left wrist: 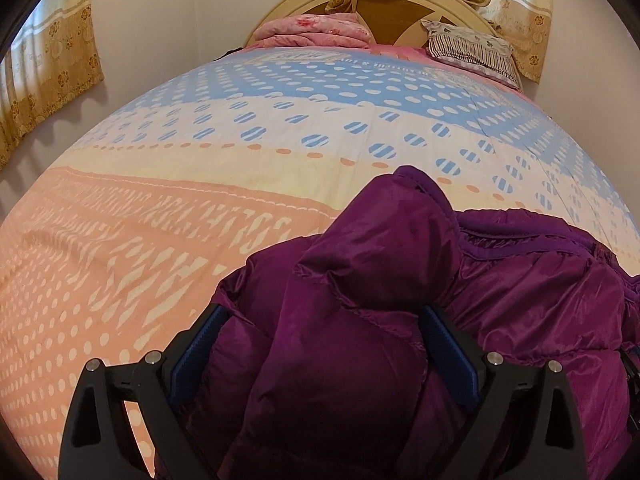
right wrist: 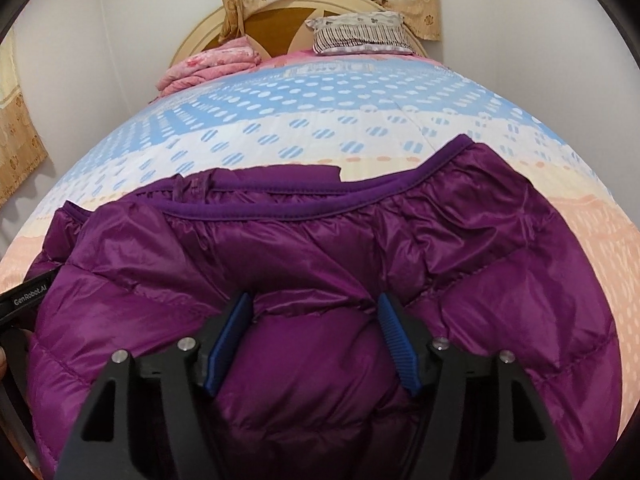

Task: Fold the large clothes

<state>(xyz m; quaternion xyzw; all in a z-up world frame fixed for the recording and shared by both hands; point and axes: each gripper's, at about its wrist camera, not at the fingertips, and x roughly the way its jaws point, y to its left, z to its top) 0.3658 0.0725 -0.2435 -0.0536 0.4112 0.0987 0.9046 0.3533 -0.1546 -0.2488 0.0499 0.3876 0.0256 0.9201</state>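
The left gripper [left wrist: 322, 330] has its jaws set wide around a thick fold of the purple jacket [left wrist: 400, 300], and the blue pads [left wrist: 196, 344] press into the padding on both sides: it grips the jacket. The right gripper [right wrist: 314, 320] does the same with another bulge of the jacket [right wrist: 304, 240], whose fabric fills the gap between its pads [right wrist: 394, 340]. The jacket lies bunched on the bed [right wrist: 280, 120], near its close edge, with the ribbed collar [right wrist: 280, 208] turned toward the headboard [right wrist: 276, 32]. The sheet [left wrist: 160, 200] under it is peach, cream and blue with dots. At the head of the bed lie a folded pink blanket [left wrist: 316, 30] and a striped pillow [left wrist: 472, 46], well apart from the jacket. Gold curtains [left wrist: 48, 72] hang on the wall
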